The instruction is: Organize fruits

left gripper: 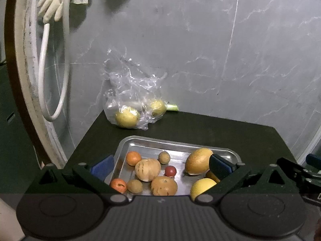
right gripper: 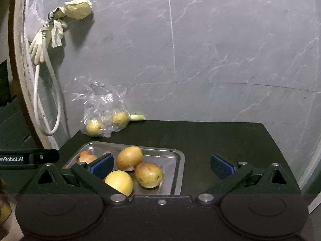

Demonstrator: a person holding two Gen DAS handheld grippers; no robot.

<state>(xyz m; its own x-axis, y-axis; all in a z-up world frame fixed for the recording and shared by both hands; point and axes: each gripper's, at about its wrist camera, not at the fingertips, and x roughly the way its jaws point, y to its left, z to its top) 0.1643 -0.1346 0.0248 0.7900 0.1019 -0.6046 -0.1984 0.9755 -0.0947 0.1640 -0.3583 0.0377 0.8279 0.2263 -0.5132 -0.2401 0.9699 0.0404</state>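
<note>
Steel tray: shiny rectangular metal tray [left gripper: 144,140] holding round orange, tan and yellow fruits [left gripper: 147,169], between left fingers.
Left gripper [left gripper: 161,165]: spread, empty.
Right gripper [right gripper: 161,165]: spread, empty.
Bag: crinkled clear plastic bag [left gripper: 130,92], two yellow fruits inside, beyond fingertips.

The left gripper [left gripper: 161,165] is held low and level, its jaws spread wide with nothing between them. Its blue pads [left gripper: 102,167] face each other across the gap. The right gripper [right gripper: 162,165] sits in the same posture, jaws wide apart and holding nothing, blue pads [right gripper: 221,165] facing inward. The two are side by side: the right gripper's black body shows at the right edge of the left wrist view, and the left gripper's arm reaches in from the left edge of the right wrist view.
</note>
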